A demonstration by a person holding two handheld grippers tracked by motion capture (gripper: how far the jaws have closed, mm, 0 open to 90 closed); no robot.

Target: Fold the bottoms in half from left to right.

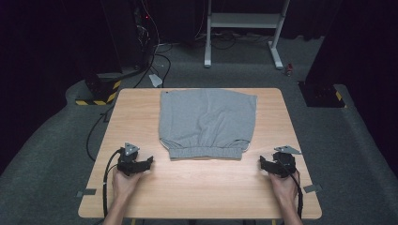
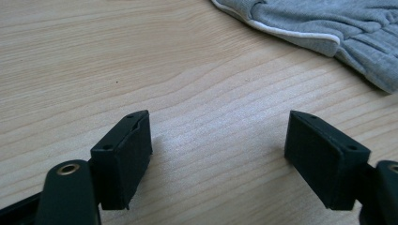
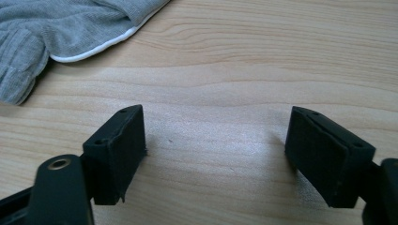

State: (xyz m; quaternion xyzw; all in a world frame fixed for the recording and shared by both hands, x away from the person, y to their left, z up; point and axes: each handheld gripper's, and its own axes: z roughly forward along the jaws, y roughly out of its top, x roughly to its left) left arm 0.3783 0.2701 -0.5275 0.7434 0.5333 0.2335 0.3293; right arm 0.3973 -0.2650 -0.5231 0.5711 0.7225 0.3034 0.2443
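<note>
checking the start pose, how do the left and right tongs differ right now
The left tongs sit at the waistband's left end, the right tongs at its right end. The left point rightward at the grey shorts, the right leftward. Both are open, hold nothing and are clear of the cloth.

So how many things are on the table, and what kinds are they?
Grey shorts: 1
Black hand-held grippers: 2, the left hand-held gripper and the right hand-held gripper, both with jaws apart, holding nothing
Total: 3 things on the wooden table
</note>
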